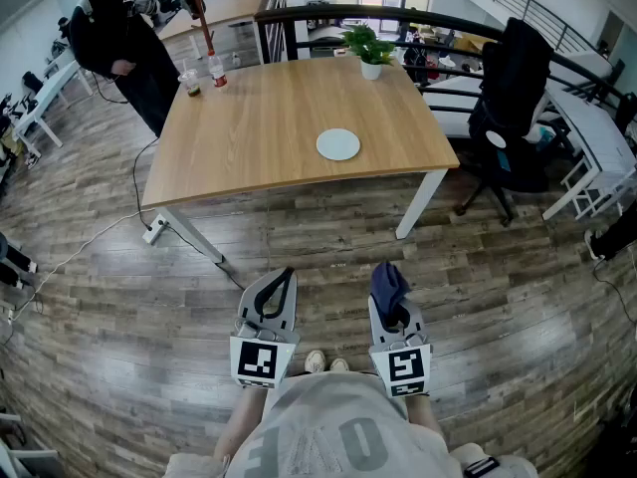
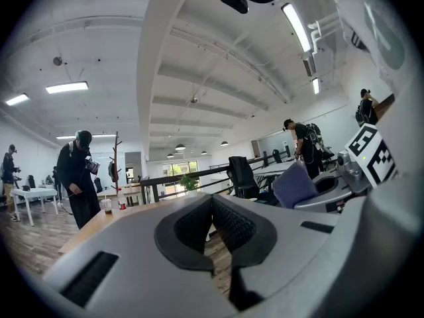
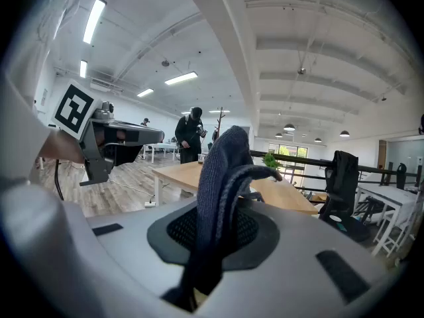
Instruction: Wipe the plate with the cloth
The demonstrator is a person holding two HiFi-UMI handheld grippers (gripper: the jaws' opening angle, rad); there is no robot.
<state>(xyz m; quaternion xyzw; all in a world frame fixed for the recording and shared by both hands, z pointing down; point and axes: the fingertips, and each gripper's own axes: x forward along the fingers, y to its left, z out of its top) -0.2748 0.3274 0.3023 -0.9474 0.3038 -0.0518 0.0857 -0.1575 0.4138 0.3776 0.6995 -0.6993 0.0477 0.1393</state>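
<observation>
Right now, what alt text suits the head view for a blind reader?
A person faces a wooden table bearing a white plate; the right gripper clamps a dark blue cloth, the left gripper is shut and empty.

The premises are presenting as an open-plan office: a wooden desk (image 1: 289,118) is standing on wood-plank flooring (image 1: 299,257), white desks (image 1: 40,93) are lining the side of the room, and a black swivel chair (image 1: 513,98) is sitting beside the desk with a dark garment hanging over its back. Strip lights (image 2: 66,87) are running across a high white ceiling, a dark railing (image 1: 398,16) is bordering the area behind the desk, and a power strip (image 1: 156,229) is lying on the floor with its cable trailing away. A person in dark clothing (image 1: 124,38) is standing near the desk's far corner, and a potted plant (image 1: 370,53) is sitting at its far edge.
</observation>
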